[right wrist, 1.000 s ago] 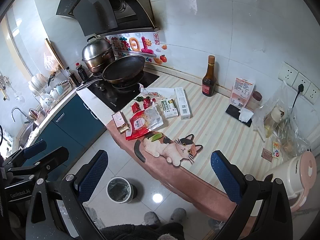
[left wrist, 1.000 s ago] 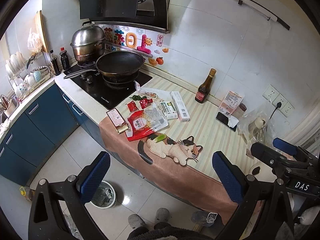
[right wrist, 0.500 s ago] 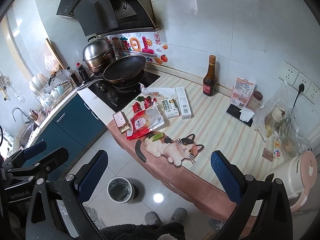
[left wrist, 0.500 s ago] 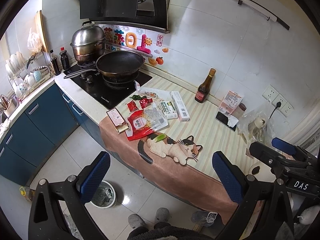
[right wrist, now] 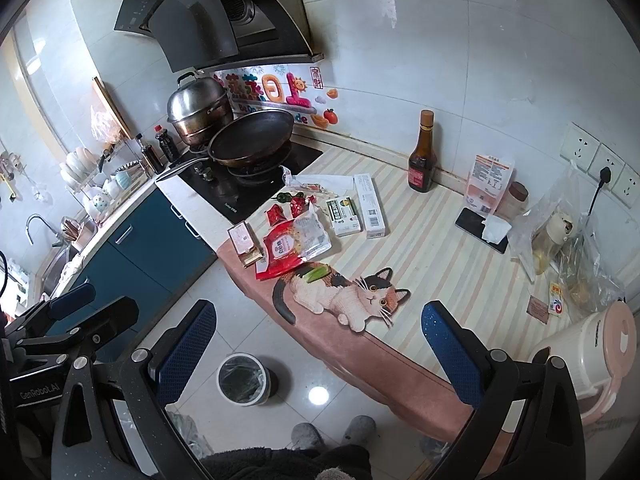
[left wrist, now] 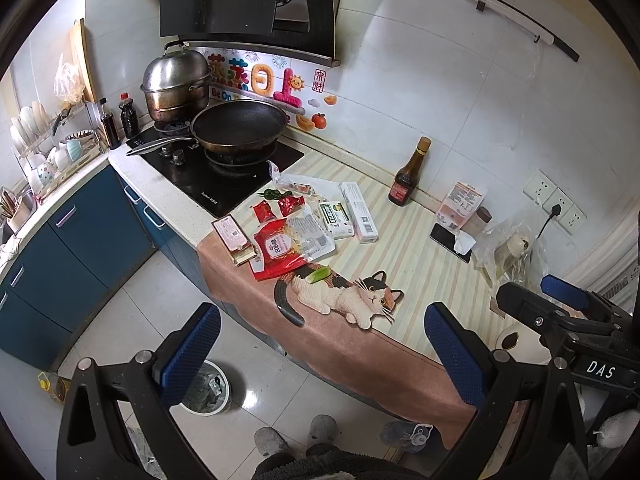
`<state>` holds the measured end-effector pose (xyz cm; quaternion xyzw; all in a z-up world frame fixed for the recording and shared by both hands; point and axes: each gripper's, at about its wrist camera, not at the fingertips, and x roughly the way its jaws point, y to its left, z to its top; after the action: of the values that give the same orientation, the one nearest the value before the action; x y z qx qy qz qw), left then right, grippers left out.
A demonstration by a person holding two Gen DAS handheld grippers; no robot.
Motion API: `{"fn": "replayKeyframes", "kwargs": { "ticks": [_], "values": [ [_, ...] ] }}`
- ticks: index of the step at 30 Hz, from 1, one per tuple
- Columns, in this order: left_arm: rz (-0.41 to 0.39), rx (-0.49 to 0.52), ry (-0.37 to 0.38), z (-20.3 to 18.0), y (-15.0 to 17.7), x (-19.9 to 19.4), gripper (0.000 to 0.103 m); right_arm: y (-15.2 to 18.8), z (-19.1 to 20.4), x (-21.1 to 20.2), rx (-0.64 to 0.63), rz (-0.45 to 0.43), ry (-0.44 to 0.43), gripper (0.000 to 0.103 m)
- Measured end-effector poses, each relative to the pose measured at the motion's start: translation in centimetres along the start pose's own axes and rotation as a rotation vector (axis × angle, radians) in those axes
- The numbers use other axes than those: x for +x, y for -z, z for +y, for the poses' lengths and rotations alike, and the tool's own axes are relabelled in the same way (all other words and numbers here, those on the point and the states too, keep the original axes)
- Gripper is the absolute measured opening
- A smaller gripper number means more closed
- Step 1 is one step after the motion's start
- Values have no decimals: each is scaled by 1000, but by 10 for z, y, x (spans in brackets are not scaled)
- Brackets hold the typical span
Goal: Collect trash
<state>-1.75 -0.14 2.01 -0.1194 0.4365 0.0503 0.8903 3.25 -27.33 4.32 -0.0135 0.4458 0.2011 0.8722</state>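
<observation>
Trash lies on the striped counter cloth beside the stove: a red and clear food bag (left wrist: pixel 289 245) (right wrist: pixel 294 245), a pink wrapper (left wrist: pixel 233 239) (right wrist: pixel 244 243), small red packets (left wrist: pixel 280 208), two white boxes (left wrist: pixel 348 216) (right wrist: pixel 360 210), a green scrap (left wrist: pixel 317 273) (right wrist: pixel 316 272). A white trash bin (left wrist: pixel 206 390) (right wrist: pixel 244 378) stands on the floor below. My left gripper (left wrist: pixel 320 354) is open and empty, held back from the counter. My right gripper (right wrist: pixel 316 356) is open and empty too, above the floor in front of the counter.
A black pan (left wrist: pixel 239 124) and steel pot (left wrist: pixel 176 84) sit on the stove. A dark bottle (right wrist: pixel 422 156), phone (right wrist: pixel 480 224), plastic bags (right wrist: pixel 560 240) and a pink kettle (right wrist: pixel 588 348) stand at the counter's right. Blue cabinets (left wrist: pixel 60 248) and a dish rack are to the left.
</observation>
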Motion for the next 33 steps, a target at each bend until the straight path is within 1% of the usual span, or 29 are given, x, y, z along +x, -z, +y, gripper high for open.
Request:
{"fn": "replayKeyframes", "kwargs": {
  "ticks": [16, 17, 19, 20, 21, 23, 24, 26, 28, 31, 33],
  "values": [
    [-3, 1, -8, 1, 1, 1, 103, 1, 0, 0, 9, 0, -1, 103],
    [-6, 2, -22, 1, 1, 1, 103, 1, 1, -1, 15, 0, 2, 103],
    [-18, 15, -87, 2, -1, 5, 103, 1, 4, 0, 34, -3, 17, 103],
    [-34, 27, -140, 5, -3, 8, 103, 1, 5, 1, 48, -8, 34, 103],
    [-56, 44, -208, 7, -4, 12, 103, 2, 5, 4, 64, -14, 48, 103],
    [-72, 67, -310, 17, -6, 25, 103, 5, 9, 12, 99, -19, 81, 103],
    [-72, 68, -335, 22, -6, 31, 103, 7, 9, 20, 122, -19, 99, 103],
    [-44, 63, -366, 38, -5, 53, 103, 9, 3, 40, 168, -15, 140, 103],
    [4, 59, -380, 54, -3, 81, 103, 13, -8, 67, 210, 2, 169, 103],
    [85, 45, -404, 74, -1, 123, 103, 14, -19, 113, 251, 50, 181, 103],
    [134, 23, -404, 84, -1, 149, 103, 14, -23, 146, 266, 94, 183, 102]
  ]
}}
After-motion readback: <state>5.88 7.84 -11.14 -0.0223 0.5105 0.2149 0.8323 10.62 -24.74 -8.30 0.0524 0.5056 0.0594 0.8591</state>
